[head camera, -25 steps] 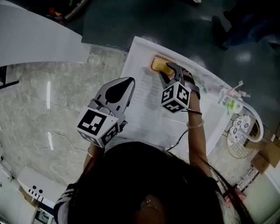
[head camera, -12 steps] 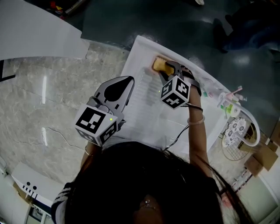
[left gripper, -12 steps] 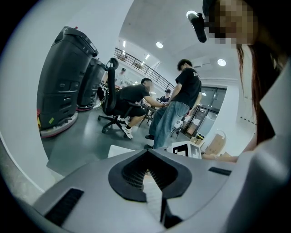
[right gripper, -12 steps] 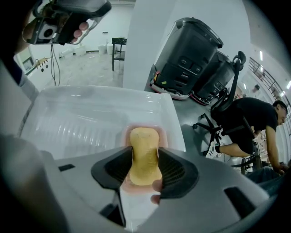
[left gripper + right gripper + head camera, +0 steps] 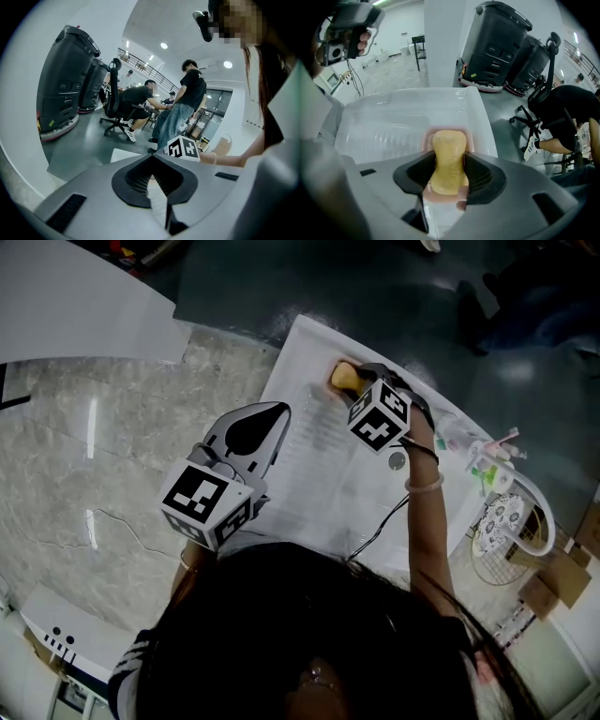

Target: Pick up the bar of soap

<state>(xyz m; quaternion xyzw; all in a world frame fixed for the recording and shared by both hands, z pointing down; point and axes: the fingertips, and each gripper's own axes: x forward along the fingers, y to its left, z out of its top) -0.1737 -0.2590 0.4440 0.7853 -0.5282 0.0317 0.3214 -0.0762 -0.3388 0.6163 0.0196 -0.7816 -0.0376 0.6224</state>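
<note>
The yellow bar of soap [image 5: 341, 377] [image 5: 449, 143] lies in a pink soap dish [image 5: 425, 139] at the far corner of a white basin [image 5: 314, 486]. My right gripper [image 5: 357, 386] [image 5: 450, 164] reaches over it with one jaw on either side of the bar. Those jaws are opening, and the soap rests in its dish between them. My left gripper [image 5: 274, 416] [image 5: 153, 165] hovers over the basin's left rim with its jaws together and nothing held.
A marble counter [image 5: 103, 456] spreads to the left of the basin. At the right stand a cup with toothbrushes [image 5: 494, 461] and a round wire basket [image 5: 514, 521]. People and office chairs show in the room beyond.
My right gripper has pushed a little farther forward over the soap, so its marker cube now sits nearer the bar. The left gripper has stayed in place.
</note>
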